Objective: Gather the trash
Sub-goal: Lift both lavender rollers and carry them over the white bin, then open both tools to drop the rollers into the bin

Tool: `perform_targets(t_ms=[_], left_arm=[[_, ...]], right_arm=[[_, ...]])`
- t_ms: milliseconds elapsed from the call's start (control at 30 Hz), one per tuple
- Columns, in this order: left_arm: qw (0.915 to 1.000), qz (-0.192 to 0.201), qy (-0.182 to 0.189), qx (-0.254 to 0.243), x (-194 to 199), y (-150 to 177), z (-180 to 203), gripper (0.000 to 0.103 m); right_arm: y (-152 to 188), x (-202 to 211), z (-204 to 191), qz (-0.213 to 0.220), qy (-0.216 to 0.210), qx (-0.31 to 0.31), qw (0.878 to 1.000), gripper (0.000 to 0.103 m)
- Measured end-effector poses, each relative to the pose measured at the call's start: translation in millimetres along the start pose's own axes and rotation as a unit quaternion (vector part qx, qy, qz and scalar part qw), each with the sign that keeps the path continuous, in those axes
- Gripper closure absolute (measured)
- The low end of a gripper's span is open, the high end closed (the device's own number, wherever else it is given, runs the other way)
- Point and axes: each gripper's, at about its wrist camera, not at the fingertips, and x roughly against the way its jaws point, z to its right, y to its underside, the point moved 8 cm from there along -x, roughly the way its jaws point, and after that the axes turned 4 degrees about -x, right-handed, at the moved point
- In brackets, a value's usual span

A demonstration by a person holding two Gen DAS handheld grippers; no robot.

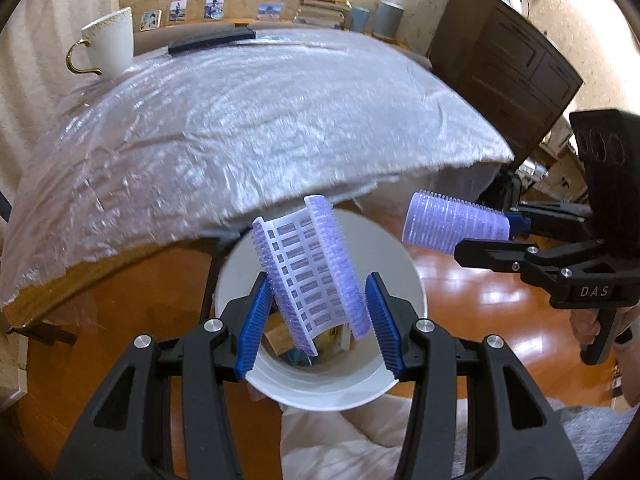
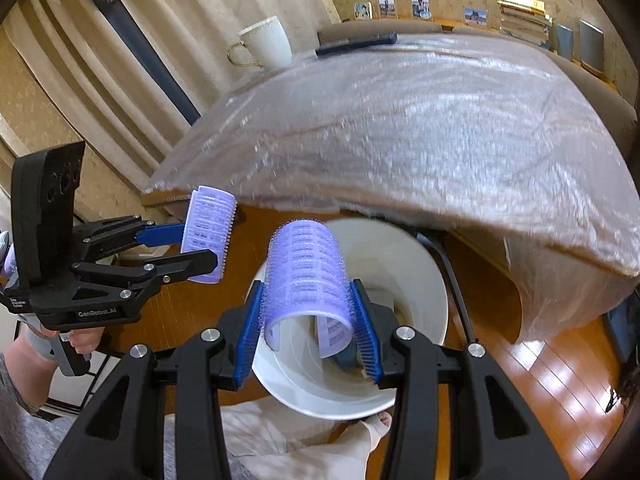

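My left gripper holds a purple half-shell hair roller over the white bin; its left pad touches the roller, and a small gap shows at the right pad. My right gripper is shut on a second purple hair roller above the same bin. In the left wrist view the right gripper with its roller is at the right. In the right wrist view the left gripper and its roller are at the left. Trash lies inside the bin.
A table under a plastic sheet stands behind the bin, with a white cup and a dark flat object at its far end. A dark cabinet stands right. White cloth lies below the bin on the wooden floor.
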Motion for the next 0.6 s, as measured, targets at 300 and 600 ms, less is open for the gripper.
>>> perform_targets(t_ms=[300, 600], left_arm=[[0.998, -0.058, -0.022, -0.013, -52, 28, 1, 0.053], [0.9949, -0.088, -0.046, -0.02, -92, 39, -4, 0.054]], right_arm=[[29, -36, 12, -0.04, 0.031, -0.002, 0.999, 0.061], [37, -70, 22, -0.055, 0.052, -0.008, 0.997, 0.061]])
